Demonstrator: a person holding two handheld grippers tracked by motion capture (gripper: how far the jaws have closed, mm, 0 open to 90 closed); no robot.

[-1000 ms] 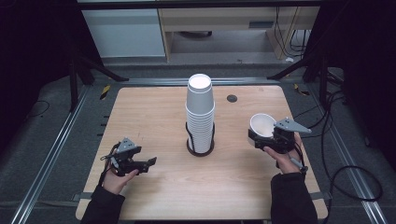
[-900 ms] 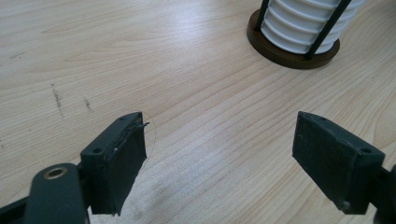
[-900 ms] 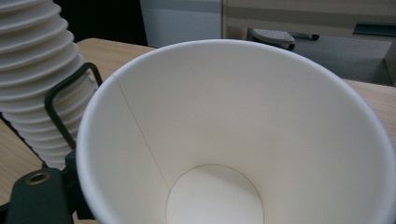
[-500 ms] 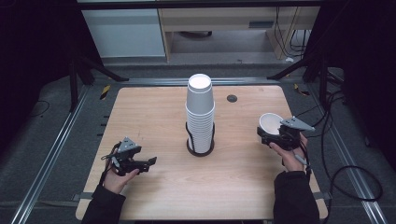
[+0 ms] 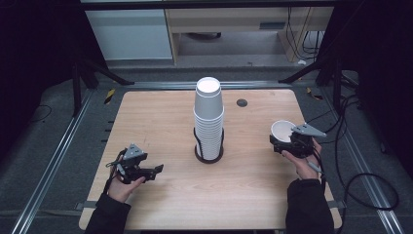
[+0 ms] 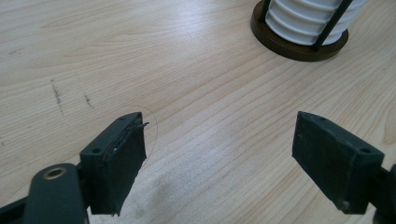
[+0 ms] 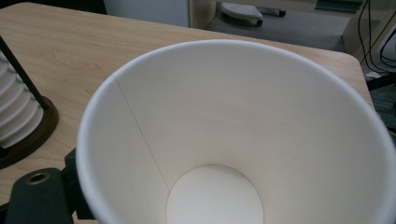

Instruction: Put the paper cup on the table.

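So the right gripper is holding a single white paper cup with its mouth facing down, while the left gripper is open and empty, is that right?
Not quite: the paper cup in the right gripper has its mouth facing up; the right gripper view looks down inside to its bottom. The left gripper is indeed open and empty.

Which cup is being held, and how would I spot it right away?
Start at the wooden table and find the tall stack of white cups in a dark holder at its middle. Look toward the table's right edge, where the right gripper grips a single paper cup. Unlike the stacked cups, it is alone, mouth up, showing its empty white inside.
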